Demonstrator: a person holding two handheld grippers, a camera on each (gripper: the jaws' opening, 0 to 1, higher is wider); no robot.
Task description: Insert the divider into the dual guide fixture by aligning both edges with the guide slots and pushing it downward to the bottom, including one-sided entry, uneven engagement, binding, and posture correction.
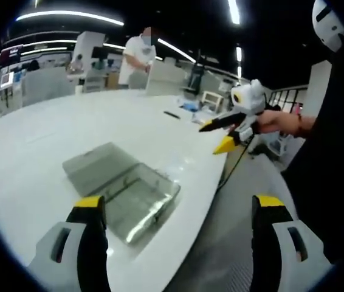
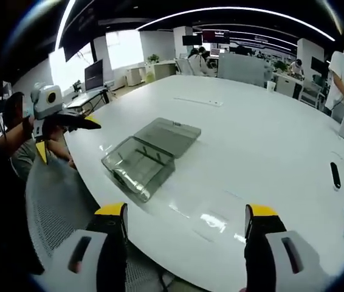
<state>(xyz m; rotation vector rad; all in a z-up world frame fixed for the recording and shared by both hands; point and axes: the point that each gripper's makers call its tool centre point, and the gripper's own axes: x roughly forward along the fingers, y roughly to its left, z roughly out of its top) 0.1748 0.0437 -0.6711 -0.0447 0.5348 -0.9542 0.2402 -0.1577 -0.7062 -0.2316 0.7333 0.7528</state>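
Both grippers are hanging spread and empty: the left gripper point(image 1: 178, 213) at the frame's bottom, the right gripper point(image 2: 187, 220) likewise. The clear fixture point(image 2: 151, 152) is lying mid-frame on the white table point(image 2: 263, 134). I judge insertion is not begun; next calls for locating the divider. No readable writing.

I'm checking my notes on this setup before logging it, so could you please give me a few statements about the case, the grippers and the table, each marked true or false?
1. The clear case lies open on the white table. True.
2. The left gripper grips the case. False: its jaws are open and empty, short of the case.
3. The right gripper is open and holds nothing. True.
4. The case sits in the middle of the table. False: it lies near the table's edge.
5. A black pen-like item lies on the table. True.
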